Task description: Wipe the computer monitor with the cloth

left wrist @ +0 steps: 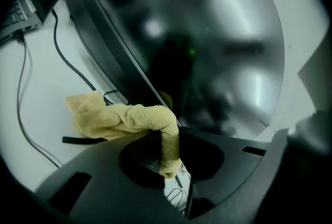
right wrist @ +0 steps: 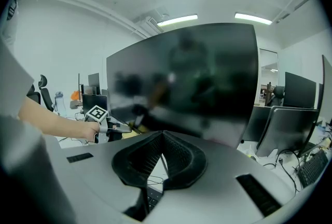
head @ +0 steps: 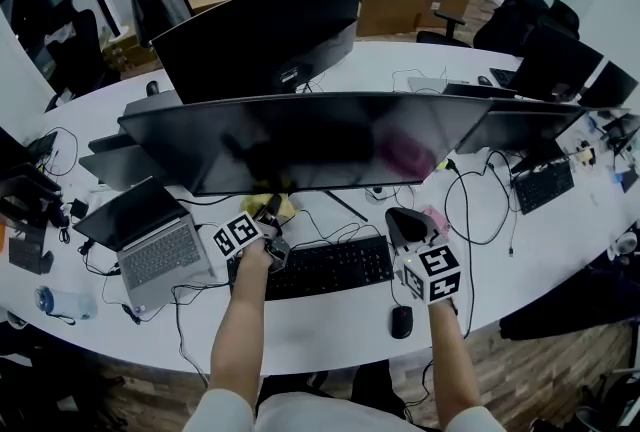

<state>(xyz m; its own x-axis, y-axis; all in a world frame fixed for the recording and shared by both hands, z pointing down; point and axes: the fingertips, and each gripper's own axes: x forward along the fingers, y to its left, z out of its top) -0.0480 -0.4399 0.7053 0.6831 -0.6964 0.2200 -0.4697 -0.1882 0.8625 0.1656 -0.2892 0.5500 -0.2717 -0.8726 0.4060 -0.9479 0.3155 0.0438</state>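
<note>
A wide curved monitor (head: 300, 135) with a dark screen stands across the middle of the white desk. My left gripper (head: 268, 220) is just below its lower edge, left of centre, shut on a yellow cloth (head: 272, 206). In the left gripper view the cloth (left wrist: 119, 116) is pinched between the jaws of that gripper (left wrist: 168, 150) and trails left onto the desk, with the screen (left wrist: 207, 36) close ahead. My right gripper (head: 405, 220) hovers over the keyboard's right end, jaws closed on nothing. In the right gripper view that gripper (right wrist: 163, 134) faces the monitor (right wrist: 197, 72).
A black keyboard (head: 320, 267) and mouse (head: 401, 321) lie in front of the monitor. An open laptop (head: 150, 245) sits to the left, with loose cables (head: 465, 210) on the desk. More monitors (head: 260, 30) stand behind and to the right.
</note>
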